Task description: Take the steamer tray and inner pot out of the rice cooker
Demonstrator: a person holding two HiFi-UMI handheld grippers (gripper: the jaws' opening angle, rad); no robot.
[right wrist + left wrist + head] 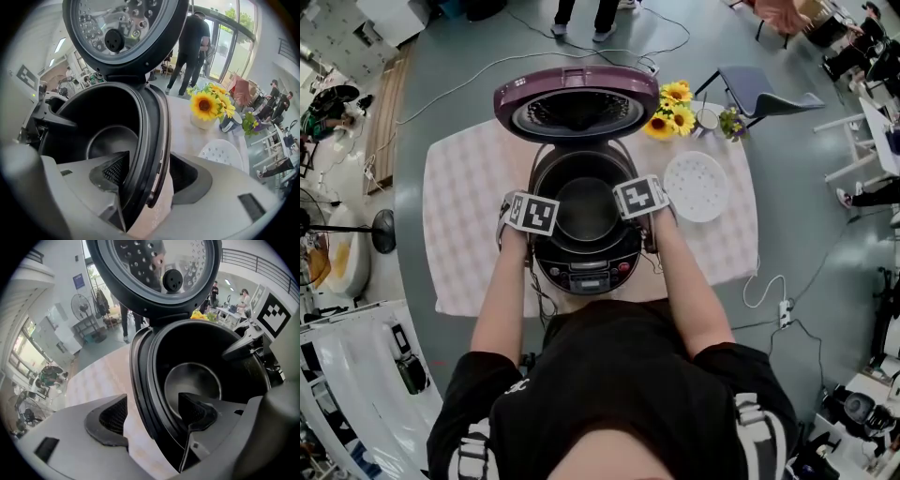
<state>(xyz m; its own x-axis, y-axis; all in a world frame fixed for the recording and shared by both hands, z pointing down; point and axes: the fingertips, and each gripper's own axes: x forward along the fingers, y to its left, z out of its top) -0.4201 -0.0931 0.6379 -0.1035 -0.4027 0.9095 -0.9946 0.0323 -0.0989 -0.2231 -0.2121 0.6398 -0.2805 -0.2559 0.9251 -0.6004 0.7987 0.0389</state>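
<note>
The dark rice cooker [586, 267] stands on the table with its purple lid [577, 103] swung up at the back. The inner pot [586, 211] sits inside it, dark and empty [192, 380] [110, 138]. The white perforated steamer tray [697, 186] lies on the cloth to the cooker's right [220, 152]. My left gripper [542, 220] [152, 417] straddles the cooker's left rim, open, one pad inside the pot and one outside. My right gripper [628, 202] [150, 174] straddles the right rim the same way, open, its pads close to the rim.
A pale checked cloth [469, 187] covers the round table. A vase of sunflowers [673, 111] stands behind the tray, with a small cup beside it. A grey chair [759, 89] is at the back right. Cables trail over the floor, and people stand further off.
</note>
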